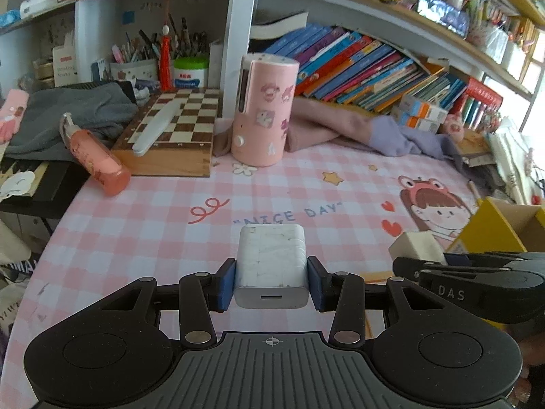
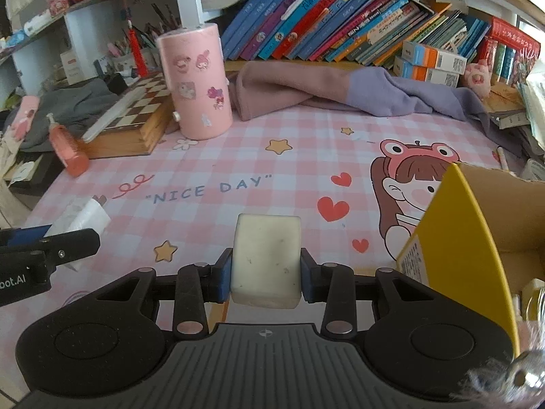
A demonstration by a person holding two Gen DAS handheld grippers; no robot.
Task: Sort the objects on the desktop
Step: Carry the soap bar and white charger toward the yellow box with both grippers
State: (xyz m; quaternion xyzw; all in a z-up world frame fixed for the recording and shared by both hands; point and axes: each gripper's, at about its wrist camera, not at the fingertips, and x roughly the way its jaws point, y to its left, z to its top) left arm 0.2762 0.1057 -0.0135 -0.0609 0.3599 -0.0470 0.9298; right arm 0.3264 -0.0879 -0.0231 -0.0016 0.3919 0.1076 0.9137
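My left gripper (image 1: pixel 271 281) is shut on a white charger block (image 1: pixel 271 266), held above the pink checked mat (image 1: pixel 170 225). The charger also shows in the right wrist view (image 2: pixel 81 220). My right gripper (image 2: pixel 265 277) is shut on a cream eraser block (image 2: pixel 266 259), which also shows in the left wrist view (image 1: pixel 417 246). A yellow cardboard box (image 2: pixel 466 235) stands open just right of the right gripper and also shows in the left wrist view (image 1: pixel 490 230).
A pink cylinder holder (image 2: pixel 196 81) stands at the back of the mat beside a wooden chessboard box (image 2: pixel 133 116). A pink pump bottle (image 2: pixel 66 148) lies at the left. Pink and purple cloth (image 2: pixel 340 92) lies before the row of books (image 2: pixel 340 20).
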